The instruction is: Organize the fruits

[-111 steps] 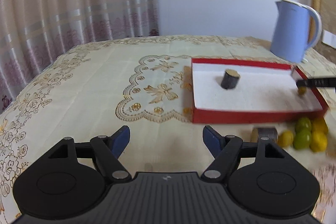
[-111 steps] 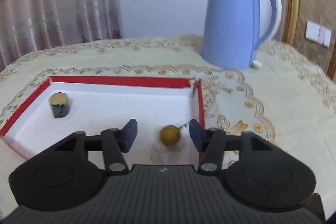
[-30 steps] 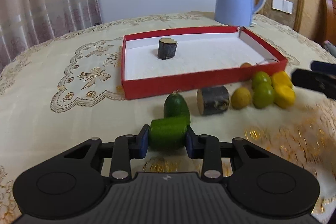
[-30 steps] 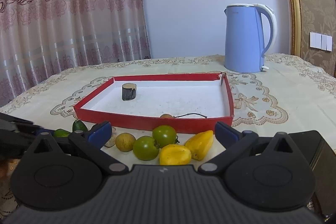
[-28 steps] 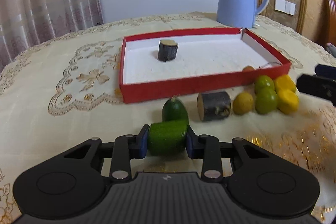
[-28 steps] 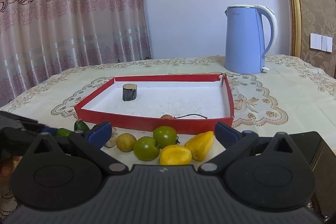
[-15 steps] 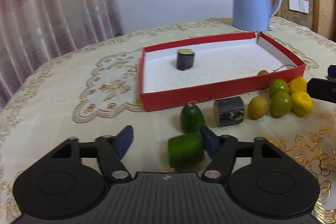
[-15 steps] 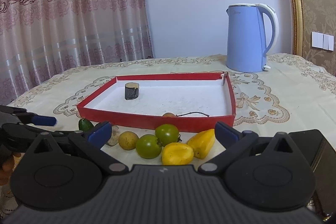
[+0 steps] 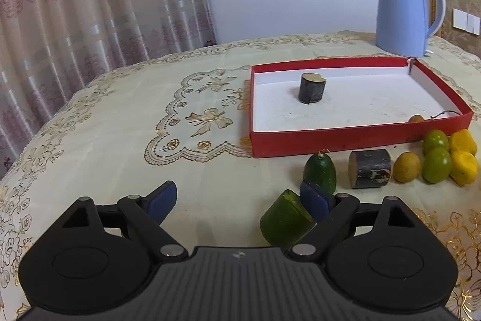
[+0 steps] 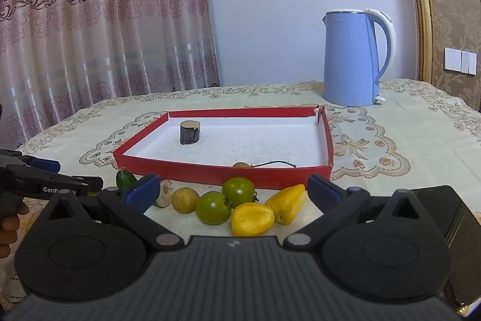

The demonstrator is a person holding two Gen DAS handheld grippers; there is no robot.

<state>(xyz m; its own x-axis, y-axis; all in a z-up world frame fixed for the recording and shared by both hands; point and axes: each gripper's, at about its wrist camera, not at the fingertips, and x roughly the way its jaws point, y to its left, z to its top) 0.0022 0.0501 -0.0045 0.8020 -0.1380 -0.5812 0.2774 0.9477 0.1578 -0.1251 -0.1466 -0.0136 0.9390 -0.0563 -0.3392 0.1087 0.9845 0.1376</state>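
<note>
Round table draped in a cream tablecloth with gold floral embroidery and a scalloped lace-pattern medallion; behind it, a pink patterned curtain at left, a pale wall at centre, and a gilt frame beside a white wall switch at right. A blue electric kettle stands on the far side of the table.

A shallow red box with a white interior lies near the table's middle. Inside it: an upright dark cylindrical piece toward the left, and a small brown fruit with a thin twig against the near wall.

Outside the near wall, in a row on the cloth: a green cucumber end piece, a dark cylinder on its side, a small yellow-brown fruit, two green tomatoes, and two yellow peppers.

Left gripper: jaws spread wide; a cut green cucumber chunk leans tilted against the inner face of its right finger, not pinched, just in front of the cucumber end piece.

Right gripper: jaws spread wide, holding nothing, hovering before the tomatoes and peppers.
</note>
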